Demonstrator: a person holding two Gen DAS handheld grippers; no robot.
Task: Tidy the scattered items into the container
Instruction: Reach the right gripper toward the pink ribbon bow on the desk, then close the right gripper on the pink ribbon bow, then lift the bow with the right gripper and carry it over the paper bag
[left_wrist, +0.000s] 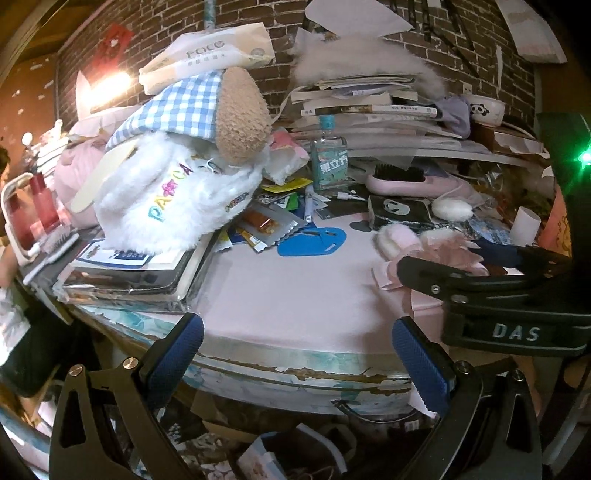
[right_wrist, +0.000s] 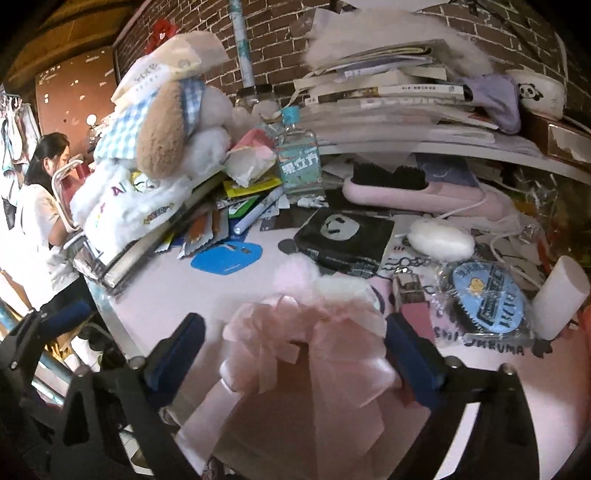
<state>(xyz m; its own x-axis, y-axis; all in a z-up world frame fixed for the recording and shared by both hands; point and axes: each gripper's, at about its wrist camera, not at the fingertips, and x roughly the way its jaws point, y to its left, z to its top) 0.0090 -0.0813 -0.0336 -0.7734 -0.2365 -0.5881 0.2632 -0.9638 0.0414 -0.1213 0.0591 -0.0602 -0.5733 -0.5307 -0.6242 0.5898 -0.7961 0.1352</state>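
The left gripper (left_wrist: 297, 347) hangs at the near edge of the desk (left_wrist: 295, 295), its blue pads (left_wrist: 177, 354) spread wide with nothing between them, only bare pink desktop and the peeling rim beyond. The right gripper (right_wrist: 295, 350) is also spread, its pads (right_wrist: 410, 354) standing on either side of a pink bow (right_wrist: 306, 343) that sits on a pink box (right_wrist: 295, 417) at the near right of the desk; whether the pads touch the ribbon cannot be told, though gaps show on both sides. In the left view this gripper lies across the right side, just over the bow (left_wrist: 443, 247). Clutter rings the clear patch. At the left a white plush (left_wrist: 177, 199) with a tan ear and a blue check cloth rests on a stack of books (left_wrist: 140, 269). Snack packets (left_wrist: 266, 225) and a blue flat cutout (left_wrist: 314, 242) lie near the middle. A bottle (left_wrist: 328, 158) with a blue cap stands upright behind them. To its right is a pink brush (right_wrist: 406, 188) with black bristles, a black panda pouch (right_wrist: 347, 236) in front of it, and a white oval pad (right_wrist: 441, 240) just beside the pouch. Farther right are a blue round brush (right_wrist: 484, 299) in plastic wrap and a white roll (right_wrist: 561, 295). Piled books (right_wrist: 388, 92) fill a shelf against the brick wall. A person (right_wrist: 40, 206) sits at the far left.
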